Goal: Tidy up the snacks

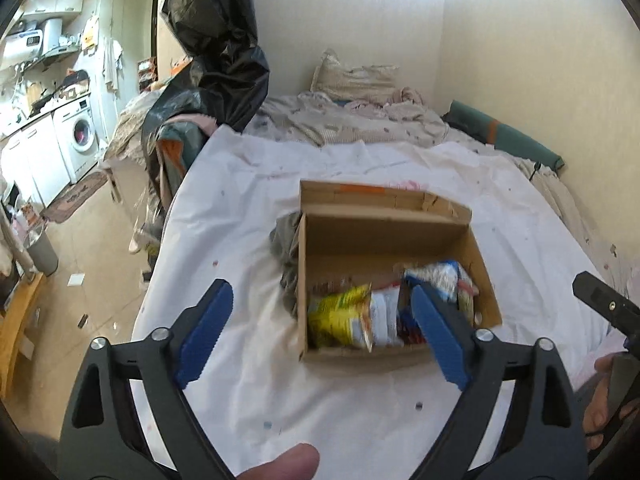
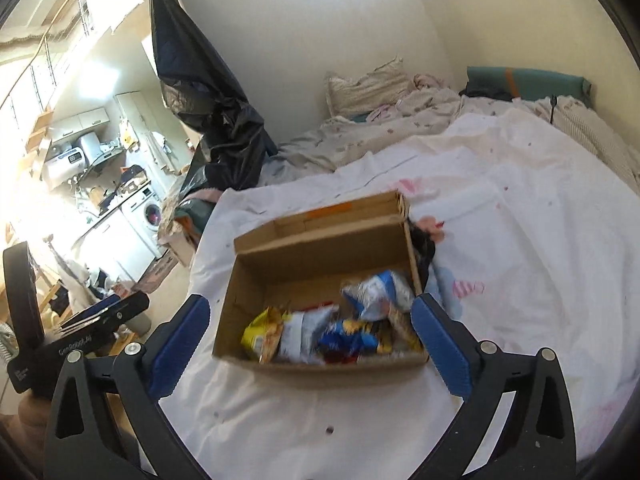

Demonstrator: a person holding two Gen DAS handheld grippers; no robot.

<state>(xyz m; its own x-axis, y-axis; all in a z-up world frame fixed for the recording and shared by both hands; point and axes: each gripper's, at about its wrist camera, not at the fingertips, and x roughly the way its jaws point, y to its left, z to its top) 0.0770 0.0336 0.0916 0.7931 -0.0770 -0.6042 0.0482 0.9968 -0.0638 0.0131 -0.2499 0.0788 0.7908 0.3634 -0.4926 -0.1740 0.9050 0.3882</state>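
Hovering above white sheet (image 1: 248,360), left gripper (image 1: 320,332) spread wide, nothing between blue pads (image 1: 206,332). Cardboard box (image 1: 384,236) sits on sheet ahead, flap up; yellow snack bag (image 1: 340,318) and other packets lie in near end. Grey cloth (image 1: 286,256) touching box's left side.

Right wrist view: right gripper (image 2: 312,340) spread wide, empty. Same box (image 2: 316,248) ahead, blue-white snack bag (image 2: 380,292) and yellow bag (image 2: 266,334) inside. Left gripper's black body (image 2: 100,320) at left edge.
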